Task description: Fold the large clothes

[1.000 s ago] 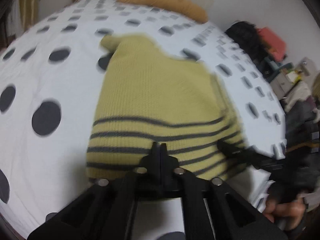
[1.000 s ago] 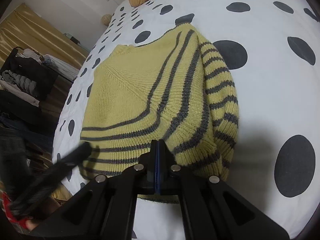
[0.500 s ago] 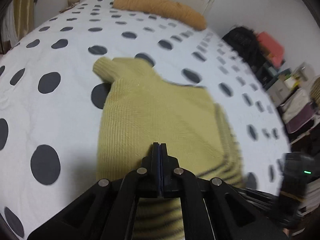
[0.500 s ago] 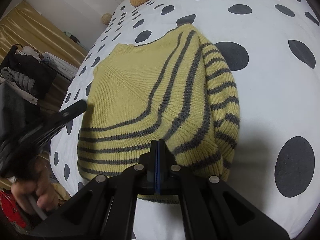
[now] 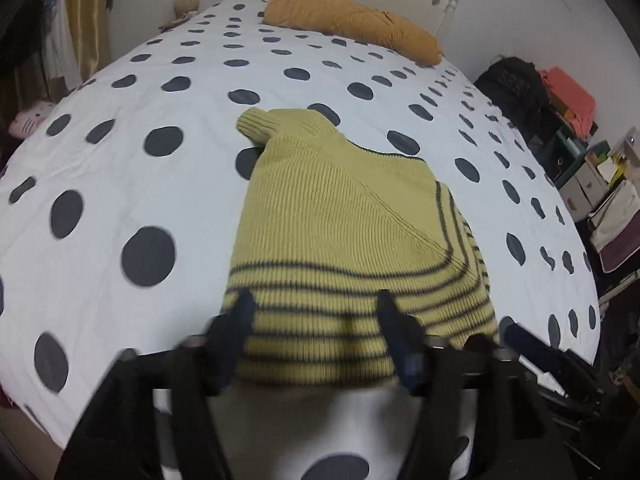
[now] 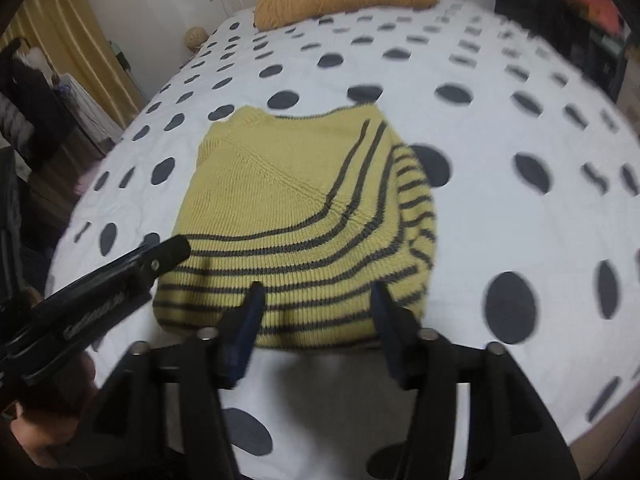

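A yellow knitted sweater (image 5: 336, 216) with dark grey stripes lies folded on the white, dark-dotted bed cover (image 5: 120, 152), striped hem nearest me. My left gripper (image 5: 315, 308) hovers over the hem with its jaws opening; the pads do not press the knit. In the right wrist view the sweater (image 6: 288, 200) lies the same way. There my right gripper (image 6: 318, 292) stands above the hem, jaws also opening and holding nothing. The left gripper (image 6: 120, 272) reaches in from the left by the sweater's near left corner, held by a hand (image 6: 48, 428).
An orange bolster (image 5: 352, 20) lies at the head of the bed. A black bag (image 5: 512, 84), boxes and clutter (image 5: 592, 168) stand along the right side. Hanging clothes and a gold curtain (image 6: 52, 60) fill the left. A pink plush (image 5: 28, 120) sits by the left edge.
Both grippers were shut low at the sweater's hem and now stand open and higher. The sweater stays folded on the bed.
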A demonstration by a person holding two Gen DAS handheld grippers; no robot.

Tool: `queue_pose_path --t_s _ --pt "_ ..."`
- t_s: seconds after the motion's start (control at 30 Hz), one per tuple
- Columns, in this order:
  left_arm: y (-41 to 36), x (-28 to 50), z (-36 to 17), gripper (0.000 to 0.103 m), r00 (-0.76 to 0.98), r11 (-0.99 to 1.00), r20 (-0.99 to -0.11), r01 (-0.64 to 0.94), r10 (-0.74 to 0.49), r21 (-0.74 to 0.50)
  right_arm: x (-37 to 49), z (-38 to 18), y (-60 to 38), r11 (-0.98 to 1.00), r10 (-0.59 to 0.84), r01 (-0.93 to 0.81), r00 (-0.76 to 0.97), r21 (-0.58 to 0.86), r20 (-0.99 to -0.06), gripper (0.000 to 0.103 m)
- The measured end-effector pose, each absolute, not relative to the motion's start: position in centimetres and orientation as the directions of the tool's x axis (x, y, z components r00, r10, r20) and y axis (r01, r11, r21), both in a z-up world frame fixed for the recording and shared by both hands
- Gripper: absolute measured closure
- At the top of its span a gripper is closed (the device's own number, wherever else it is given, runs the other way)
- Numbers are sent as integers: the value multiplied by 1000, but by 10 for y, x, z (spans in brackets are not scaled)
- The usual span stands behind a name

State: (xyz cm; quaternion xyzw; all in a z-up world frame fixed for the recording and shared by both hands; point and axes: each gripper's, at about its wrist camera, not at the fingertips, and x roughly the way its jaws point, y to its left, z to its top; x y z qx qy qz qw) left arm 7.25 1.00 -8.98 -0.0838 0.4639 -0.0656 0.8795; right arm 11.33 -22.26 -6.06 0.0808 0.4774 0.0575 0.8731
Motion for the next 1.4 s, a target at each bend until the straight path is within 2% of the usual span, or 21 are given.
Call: queue_pose_path --t_s 0.07,0.1,0.13,0.43,0.53,0.7,1.4 --pt "10 57 -86 29 567 988 -812 25 -139 -152 100 -49 -217 990 124 -16 562 140 -818 35" --pt "9 49 -86 27 558 994 -823 17 -103 -112 95 -45 -216 993 102 -10 569 117 -816 27" --pt "9 44 -86 25 555 995 -828 9 -86 -98 91 -42 -214 995 82 -6 577 96 -812 25" --pt "18 5 -85 21 533 996 -845 -48 -33 -69 65 -36 -206 999 -29 43 569 -6 -821 22" --pt "19 3 -84 20 531 996 -846 -44 -41 -75 61 -38 -200 993 -119 75 549 -93 -827 20" --pt "21 0 -82 16 531 996 -847 -50 -34 -71 55 -37 -209 998 -31 61 554 3 -832 20" --pt "24 -1 -81 15 515 996 -856 -50 -40 -76 51 -37 -206 997 -68 73 543 -33 -837 20"
